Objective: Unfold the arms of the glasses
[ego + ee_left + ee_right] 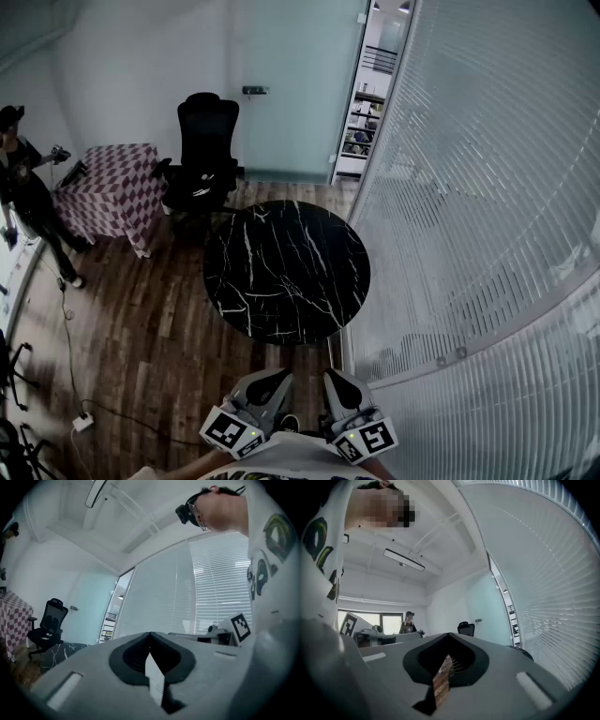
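Closest to the wearer's body, at the bottom of the head view, the left gripper (273, 377) and the right gripper (337, 376) are held side by side and roughly level, both pointing forward. Each gripper's own view shows its jaws clenched tip to tip with nothing between them, only a thin slit through which the room behind shows. The glasses cannot be made out in any view, neither between the jaws nor on the surface ahead, so their place and the way their long axis runs cannot be told. Just beyond the two tips lies the round black marble table (286, 272), its near edge about midway between the grippers, so neither hand looks clearly nearer to it. If the glasses are on that top, they lie ahead of and below the jaws. Any reach would probably go forward and down, and both pairs of jaws would have to part first. The white blinds (487, 187) run along the table's right side. Past the table's far edge stands a black office chair (206, 150). To its left is a small table under a checked cloth (112, 192), and a person (23, 187) stands by the left wall, well apart from the work.
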`<control>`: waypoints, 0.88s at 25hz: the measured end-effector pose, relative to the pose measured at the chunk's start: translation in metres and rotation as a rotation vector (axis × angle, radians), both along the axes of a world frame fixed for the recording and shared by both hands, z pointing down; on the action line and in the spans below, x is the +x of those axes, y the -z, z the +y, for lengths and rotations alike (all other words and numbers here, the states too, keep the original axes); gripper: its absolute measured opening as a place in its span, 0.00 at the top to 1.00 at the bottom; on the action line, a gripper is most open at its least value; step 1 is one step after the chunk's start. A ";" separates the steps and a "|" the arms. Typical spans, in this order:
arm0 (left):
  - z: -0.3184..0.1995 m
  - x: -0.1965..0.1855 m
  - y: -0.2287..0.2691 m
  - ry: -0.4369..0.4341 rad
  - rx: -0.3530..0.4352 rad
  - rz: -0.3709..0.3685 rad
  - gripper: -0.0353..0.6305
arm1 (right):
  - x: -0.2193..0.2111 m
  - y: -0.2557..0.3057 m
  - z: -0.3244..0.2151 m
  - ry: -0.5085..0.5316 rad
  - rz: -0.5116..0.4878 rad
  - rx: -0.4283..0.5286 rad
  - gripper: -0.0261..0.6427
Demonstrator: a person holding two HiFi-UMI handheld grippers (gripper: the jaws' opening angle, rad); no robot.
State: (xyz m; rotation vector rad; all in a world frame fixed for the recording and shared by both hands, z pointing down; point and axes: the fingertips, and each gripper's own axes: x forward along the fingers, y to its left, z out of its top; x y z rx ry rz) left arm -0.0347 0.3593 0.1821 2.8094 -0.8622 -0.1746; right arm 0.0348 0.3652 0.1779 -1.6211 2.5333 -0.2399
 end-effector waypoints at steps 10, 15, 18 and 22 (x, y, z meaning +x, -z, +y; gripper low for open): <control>0.003 0.003 -0.003 0.000 -0.013 -0.001 0.94 | 0.001 0.001 0.003 0.012 0.000 0.003 0.96; 0.006 0.008 -0.005 0.003 -0.016 -0.005 0.94 | 0.004 0.002 0.005 0.020 -0.017 0.014 0.96; 0.008 0.013 -0.006 0.006 -0.020 -0.009 0.94 | 0.008 0.002 0.007 0.021 -0.025 0.013 0.96; 0.007 0.021 -0.006 0.011 -0.028 -0.007 0.94 | 0.017 -0.003 0.005 0.005 -0.014 -0.013 0.96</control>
